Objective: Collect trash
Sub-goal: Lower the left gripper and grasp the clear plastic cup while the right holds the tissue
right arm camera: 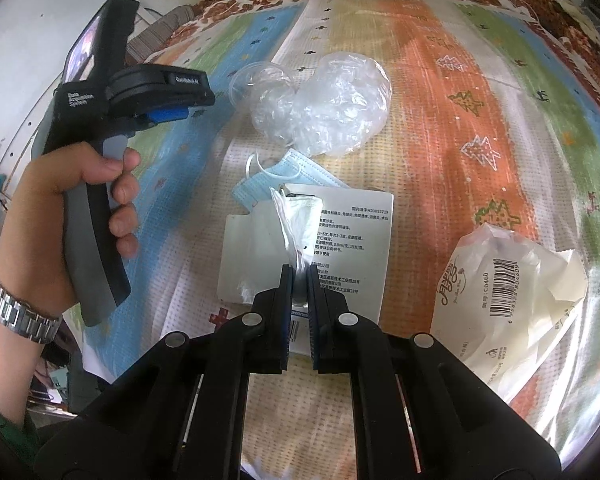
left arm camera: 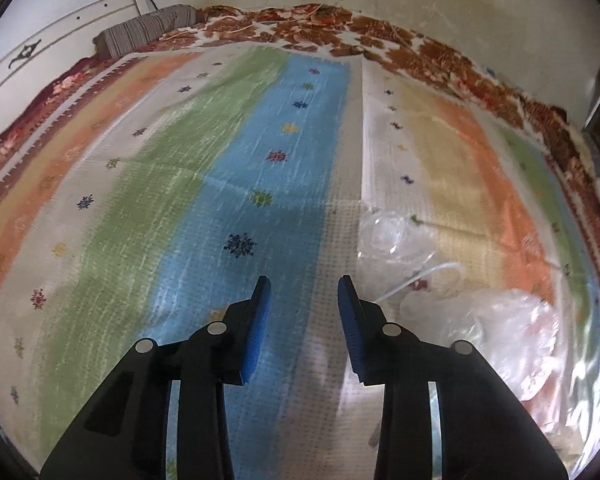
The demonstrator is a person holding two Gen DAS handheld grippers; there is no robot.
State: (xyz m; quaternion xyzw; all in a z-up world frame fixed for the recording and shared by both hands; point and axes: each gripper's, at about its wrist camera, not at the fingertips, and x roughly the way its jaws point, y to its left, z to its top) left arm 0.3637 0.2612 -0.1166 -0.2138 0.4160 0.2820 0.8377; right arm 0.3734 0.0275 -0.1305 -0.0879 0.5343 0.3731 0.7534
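Right wrist view: right gripper clamped on a thin white plastic bag, hanging above a printed white carton on the striped bedspread. Blue face mask lies just beyond the carton; crumpled clear plastic and a clear cup farther toward the bed's far edge. Barcoded white wrapper near the right edge. Left gripper jaws apart, holding nothing, over the blue stripe.
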